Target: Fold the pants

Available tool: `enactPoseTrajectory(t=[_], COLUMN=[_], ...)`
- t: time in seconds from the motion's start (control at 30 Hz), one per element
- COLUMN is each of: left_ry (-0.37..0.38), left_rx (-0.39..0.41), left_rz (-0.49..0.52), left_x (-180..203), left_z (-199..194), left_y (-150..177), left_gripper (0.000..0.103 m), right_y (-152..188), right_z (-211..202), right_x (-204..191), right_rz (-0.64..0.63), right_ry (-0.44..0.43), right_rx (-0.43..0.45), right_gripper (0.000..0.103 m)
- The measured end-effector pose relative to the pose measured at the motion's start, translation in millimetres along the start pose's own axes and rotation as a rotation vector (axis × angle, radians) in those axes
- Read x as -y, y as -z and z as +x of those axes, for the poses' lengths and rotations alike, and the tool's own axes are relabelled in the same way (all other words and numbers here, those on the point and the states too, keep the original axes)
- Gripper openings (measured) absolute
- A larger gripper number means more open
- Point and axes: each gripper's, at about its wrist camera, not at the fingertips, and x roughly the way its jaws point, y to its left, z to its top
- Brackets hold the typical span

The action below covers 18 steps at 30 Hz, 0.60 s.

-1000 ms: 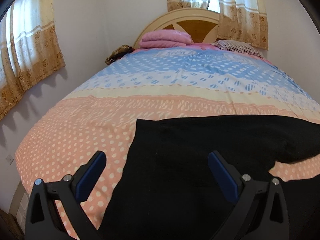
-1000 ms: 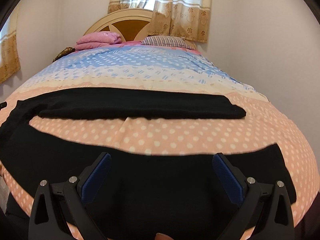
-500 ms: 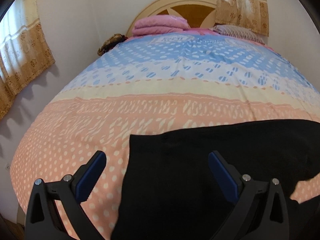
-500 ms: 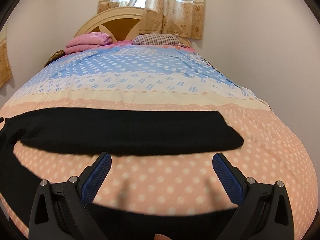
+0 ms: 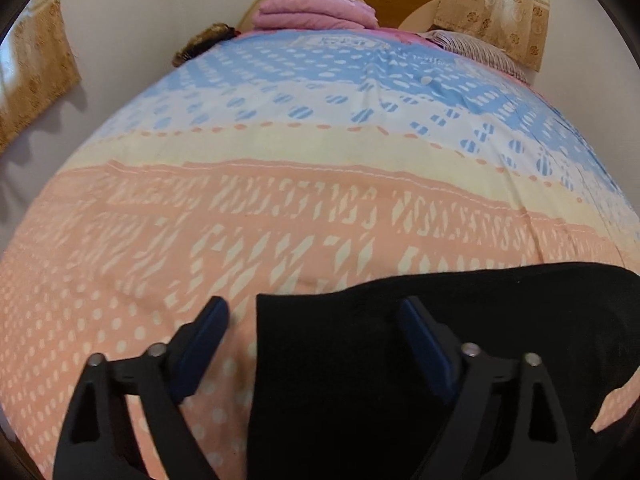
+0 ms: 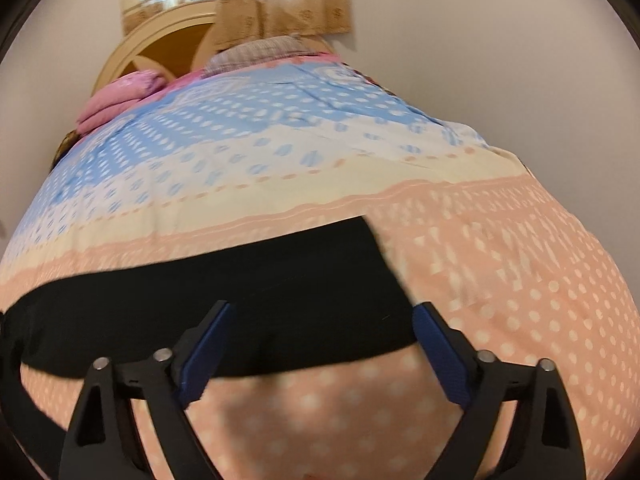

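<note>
Black pants [image 5: 400, 344] lie spread on the patterned bed cover. In the left wrist view my left gripper [image 5: 312, 332] is open and empty, low over the pants' left end; its left finger is over bare cover, its right finger over the black cloth. In the right wrist view one black pant leg [image 6: 240, 300] runs across the bed and ends near the right finger. My right gripper [image 6: 324, 336] is open and empty, close over that leg's end.
The bed cover [image 5: 320, 208] is pink, cream and blue. Folded pink blankets [image 5: 316, 12] and a striped pillow [image 5: 476, 46] lie by the wooden headboard [image 6: 168, 40]. Walls and curtains stand close on both sides of the bed.
Both grippers have moved forward and down toward the bed. The left now sits over the pants' left end; the right has passed the near leg and reached the far leg's end. Both stayed open.
</note>
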Motion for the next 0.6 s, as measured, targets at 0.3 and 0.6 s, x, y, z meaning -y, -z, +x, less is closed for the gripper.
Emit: enactPoseTrajectory(t=[0.3,0.6], left_ry=[0.054,0.066], left_rx=[-0.067,-0.035], left_rz=[-0.015,0.03], left_x=[-9.2,-5.6], left_z=[17.5,16.0], left_y=[-1.0,-2.1], left_gripper=[0.061,0.043], right_y=[-17.7,-41.8], right_z=[24.7,28.3], right_x=[31.6,34.7], right_rz=[0.054,0.008], right_ry=[0.044,0.079], right_rx=[-0.053,-0.052], right_gripper=[0.084,0.084])
